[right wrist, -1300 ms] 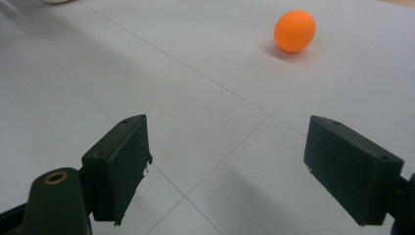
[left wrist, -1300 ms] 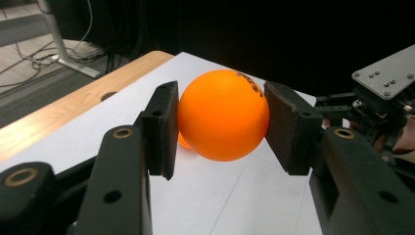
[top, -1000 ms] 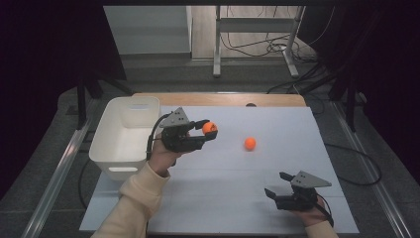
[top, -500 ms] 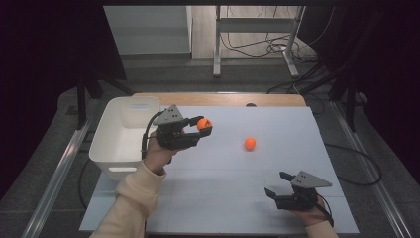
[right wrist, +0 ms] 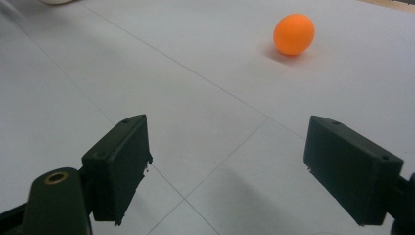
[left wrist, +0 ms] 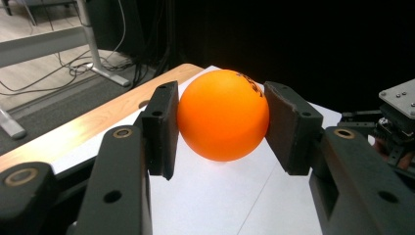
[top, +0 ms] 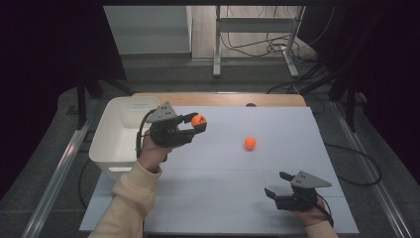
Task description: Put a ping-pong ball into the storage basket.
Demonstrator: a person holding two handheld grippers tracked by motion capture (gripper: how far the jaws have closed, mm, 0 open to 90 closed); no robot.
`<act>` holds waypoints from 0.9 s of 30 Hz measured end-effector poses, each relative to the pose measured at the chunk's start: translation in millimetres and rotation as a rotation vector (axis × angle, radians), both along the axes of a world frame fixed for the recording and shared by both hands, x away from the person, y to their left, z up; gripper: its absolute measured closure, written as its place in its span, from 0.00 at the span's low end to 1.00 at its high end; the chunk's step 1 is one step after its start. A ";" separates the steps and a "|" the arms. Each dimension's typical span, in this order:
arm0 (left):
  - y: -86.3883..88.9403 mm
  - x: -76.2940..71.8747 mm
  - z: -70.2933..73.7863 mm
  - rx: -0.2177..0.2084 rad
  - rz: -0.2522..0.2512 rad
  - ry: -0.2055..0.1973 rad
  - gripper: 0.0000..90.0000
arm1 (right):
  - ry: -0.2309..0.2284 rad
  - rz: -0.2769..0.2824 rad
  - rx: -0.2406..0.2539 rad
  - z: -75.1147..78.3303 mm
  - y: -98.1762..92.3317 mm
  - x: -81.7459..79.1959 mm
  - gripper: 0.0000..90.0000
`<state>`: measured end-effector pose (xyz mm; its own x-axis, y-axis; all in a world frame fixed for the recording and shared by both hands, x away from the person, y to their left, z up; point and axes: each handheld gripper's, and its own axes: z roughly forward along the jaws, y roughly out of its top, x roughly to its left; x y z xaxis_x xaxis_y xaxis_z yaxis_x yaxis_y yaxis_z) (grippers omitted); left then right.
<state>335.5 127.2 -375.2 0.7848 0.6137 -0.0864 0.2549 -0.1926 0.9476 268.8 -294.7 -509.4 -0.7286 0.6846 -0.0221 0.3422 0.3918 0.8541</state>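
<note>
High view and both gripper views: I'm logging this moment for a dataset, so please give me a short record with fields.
left tongs: shut on an orange ball, held above the table
right tongs: open, empty, low at the table's near right
second orange ball: loose on the white table, mid-right
white bin: at the table's left edge, behind the left hand

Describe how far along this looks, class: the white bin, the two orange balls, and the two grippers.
Done: nothing shows inside the white bin, though part of its floor is hidden. In hand: the left gripper is shut on one orange ball, held above the table beside the bin. Left, probably: dropping it in, then fetching the second ball, which lies loose on the table ahead of the open right gripper.
</note>
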 end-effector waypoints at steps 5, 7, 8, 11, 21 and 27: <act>7.0 -0.5 3.0 -0.008 0.020 -0.006 0.56 | 0.000 -0.001 0.001 0.0 -0.1 0.1 0.20; 8.4 -0.6 3.6 -0.008 0.024 -0.006 0.56 | 0.000 0.000 0.000 0.0 0.0 0.1 0.20; 9.5 -0.7 4.0 -0.010 0.029 -0.008 0.56 | -0.001 0.000 0.000 0.0 0.0 0.0 0.20; 11.4 -0.9 4.9 -0.005 0.040 -0.011 0.56 | -0.001 -0.001 -0.001 0.0 0.1 0.2 0.20; 21.0 0.2 7.0 -0.009 0.072 -0.015 0.56 | -0.002 0.001 -0.002 0.1 0.1 0.1 0.20; 29.7 0.1 9.2 -0.013 0.103 -0.018 0.56 | -0.003 0.001 -0.003 0.1 0.2 0.0 0.20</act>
